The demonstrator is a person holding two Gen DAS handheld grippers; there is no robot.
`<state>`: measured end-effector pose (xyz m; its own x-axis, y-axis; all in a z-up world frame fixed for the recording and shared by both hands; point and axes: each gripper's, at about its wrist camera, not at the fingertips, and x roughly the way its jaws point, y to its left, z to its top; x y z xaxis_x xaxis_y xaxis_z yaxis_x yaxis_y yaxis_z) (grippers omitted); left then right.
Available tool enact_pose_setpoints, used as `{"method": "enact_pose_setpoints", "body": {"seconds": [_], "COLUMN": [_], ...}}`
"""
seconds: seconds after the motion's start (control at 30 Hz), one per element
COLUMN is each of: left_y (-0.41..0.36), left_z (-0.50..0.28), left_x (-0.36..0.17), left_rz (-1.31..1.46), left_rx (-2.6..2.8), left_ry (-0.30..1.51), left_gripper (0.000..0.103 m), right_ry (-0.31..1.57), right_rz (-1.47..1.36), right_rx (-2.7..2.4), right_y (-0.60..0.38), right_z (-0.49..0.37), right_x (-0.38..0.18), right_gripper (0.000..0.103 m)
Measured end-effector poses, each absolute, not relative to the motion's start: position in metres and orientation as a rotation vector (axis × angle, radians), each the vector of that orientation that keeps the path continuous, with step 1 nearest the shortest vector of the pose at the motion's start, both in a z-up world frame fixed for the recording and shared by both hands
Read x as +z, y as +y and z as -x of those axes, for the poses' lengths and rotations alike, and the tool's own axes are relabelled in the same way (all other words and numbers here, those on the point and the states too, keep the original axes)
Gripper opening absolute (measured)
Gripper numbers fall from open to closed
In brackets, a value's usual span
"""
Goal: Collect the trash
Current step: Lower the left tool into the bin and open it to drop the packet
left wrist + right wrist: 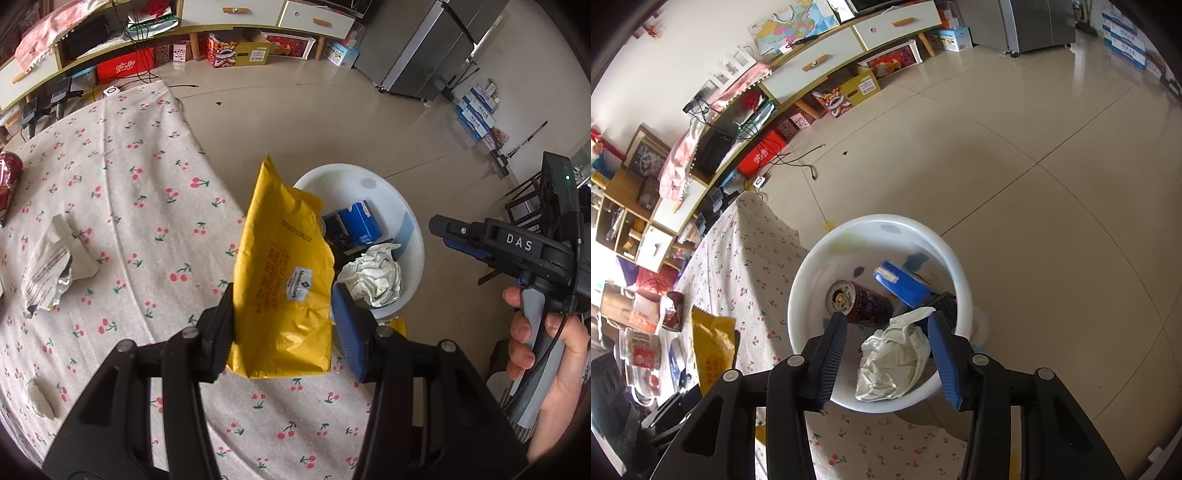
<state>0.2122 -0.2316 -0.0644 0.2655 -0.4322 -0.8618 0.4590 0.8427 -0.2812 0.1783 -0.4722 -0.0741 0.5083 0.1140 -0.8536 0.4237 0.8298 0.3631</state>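
While my left gripper (282, 328) clamps the lower part of the crinkled yellow padded mailer bag (284, 266), I hold it upright over the table edge so it can tip straight into the round white plastic bin (415, 221) just beyond. Its 2 jaws press the bag from both sides. My right gripper (888, 363) hangs above the bin mouth, jaws spread, holding nothing, probably clear after a drop. Inside the bin: crumpled white paper wad (892, 363), dark red drink can (862, 301), blue carton (901, 284). The bin stands on the floor touching the cherry-print tablecloth (129, 177) edge. Open tile floor lies past the bin, so there's free room that side. An opened silver-lined snack wrapper (51, 269) lies on the cloth, well left of the bag, likely next pickup.
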Motion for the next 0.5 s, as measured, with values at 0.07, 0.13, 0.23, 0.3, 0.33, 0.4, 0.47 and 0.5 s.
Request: {"method": "enact_pose_setpoints", "body": {"seconds": [0.07,0.13,0.23,0.3,0.33,0.4,0.47,0.5], "left_y": [-0.242,-0.253,-0.266,-0.273,-0.277,-0.283,-0.29,-0.291], "left_z": [-0.213,-0.213,-0.216,-0.218,-0.219,-0.22,-0.221,-0.222], "left_x": [-0.066,-0.068,-0.072,-0.074,-0.075,-0.078,-0.08,-0.081], "left_rz": [-0.045,-0.064,-0.079,-0.09,-0.097,-0.109,-0.119,-0.123], "left_rx": [-0.616,-0.628,-0.642,-0.65,-0.653,-0.657,-0.662,-0.665], "left_ry": [1.158,1.161,1.163,1.163,1.163,1.163,1.16,1.157], "left_gripper": [0.052,0.052,0.052,0.052,0.052,0.052,0.052,0.052], "right_ry": [1.028,1.024,1.025,1.029,1.03,1.033,1.036,1.037], "right_rz": [-0.595,-0.59,-0.568,-0.558,-0.552,-0.537,-0.525,-0.52], "right_rx": [-0.207,-0.221,-0.242,-0.249,-0.254,-0.268,-0.282,-0.289], "right_y": [-0.477,-0.482,-0.487,-0.489,-0.491,-0.495,-0.499,-0.501], "right_z": [-0.174,-0.168,-0.162,-0.158,-0.156,-0.152,-0.148,-0.146], "right_x": [-0.072,-0.07,-0.07,-0.07,-0.071,-0.071,-0.071,-0.07], "right_gripper": [0.049,0.051,0.054,0.055,0.055,0.057,0.058,0.059]}}
